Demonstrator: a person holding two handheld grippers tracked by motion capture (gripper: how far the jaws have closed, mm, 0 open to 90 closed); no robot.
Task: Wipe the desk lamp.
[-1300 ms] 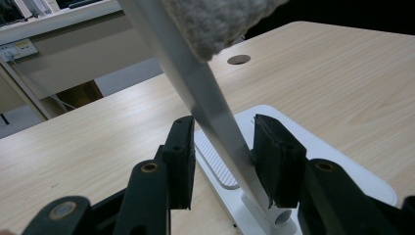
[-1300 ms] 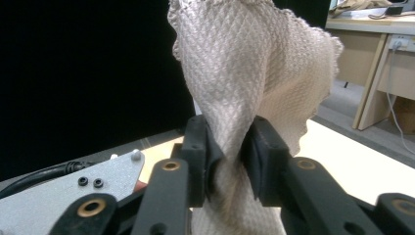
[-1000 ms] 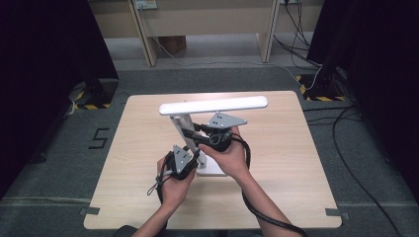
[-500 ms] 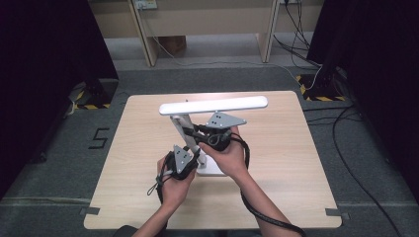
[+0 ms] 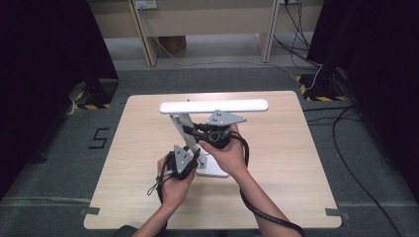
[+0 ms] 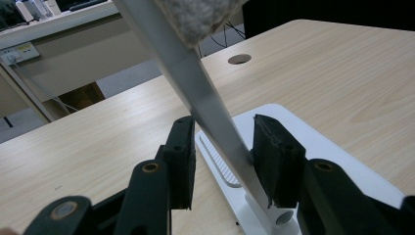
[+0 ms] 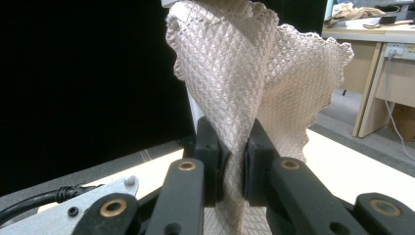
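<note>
A white desk lamp stands mid-table, with a flat base [image 5: 217, 169], a slanted arm [image 5: 178, 123] and a long light bar [image 5: 213, 105]. My left gripper [image 5: 194, 156] is low on the arm, just above the base. Its pads press either side of the arm [image 6: 195, 83] over the base [image 6: 337, 156]. My right gripper [image 5: 191, 130] is higher up the arm. Its jaws have just been closing, and they pinch a white waffle-knit cloth [image 7: 244, 73] that drapes against the arm. The cloth's lower edge [image 6: 195, 14] hangs above the left gripper's jaws.
The wooden table [image 5: 281, 148] has a round cable hole [image 6: 239, 59]. Pale desks [image 5: 207, 19] stand behind it. Cables [image 5: 346, 128] trail over the grey floor at the right, and black curtains hang on both sides.
</note>
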